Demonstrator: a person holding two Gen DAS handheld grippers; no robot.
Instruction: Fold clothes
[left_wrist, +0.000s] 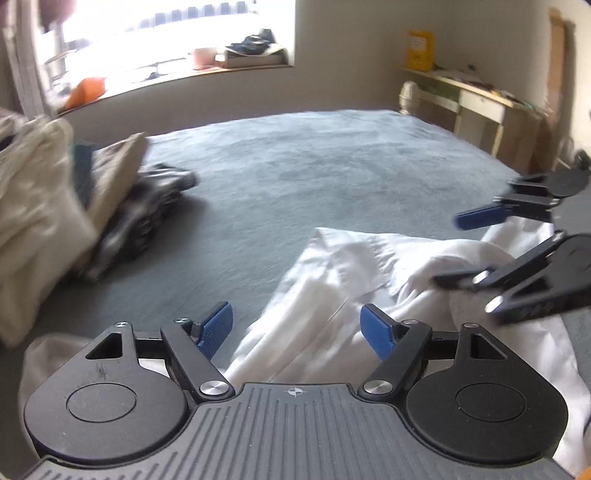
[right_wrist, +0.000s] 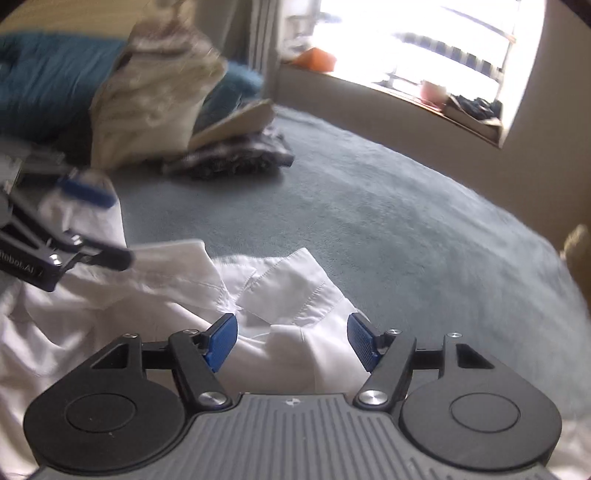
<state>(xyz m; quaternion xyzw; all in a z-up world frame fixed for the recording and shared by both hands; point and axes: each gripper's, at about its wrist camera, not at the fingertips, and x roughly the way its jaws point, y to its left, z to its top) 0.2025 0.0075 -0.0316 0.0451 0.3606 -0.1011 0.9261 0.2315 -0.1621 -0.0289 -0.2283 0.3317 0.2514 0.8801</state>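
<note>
So there's a white shirt (left_wrist: 332, 295) lying crumpled on a grey-blue bed (left_wrist: 314, 166), at the near edge, collar (right_wrist: 291, 288) pointing toward the far side. It isn't folded yet, just bunched up with lots of creases.

The left gripper (left_wrist: 297, 328) hangs over the shirt's left part with its jaws wide apart and nothing between the blue pads (left_wrist: 218, 325). The left pad is over bare bed, the right one over white cloth. Can't really tell if they're touching the fabric.

The right gripper (right_wrist: 291, 339) is just above the collar area, jaws wide too, nothing pinched. From the left camera you see it come in from the right side over the shirt, one blue finger up and a dark one lower, close to the cloth.

Far left on the bed there's a pile of clothes (right_wrist: 229, 147): something beige on top, a dark patterned piece under it, with a cream item (left_wrist: 33, 203) next to it, all blurry. Behind those, blue bedding (right_wrist: 48, 85). A bright window (left_wrist: 166, 33) with stuff on the sill sits on the far wall, and a wooden desk (left_wrist: 476, 99) stands far right with a yellow box (left_wrist: 419, 50) on it.
</note>
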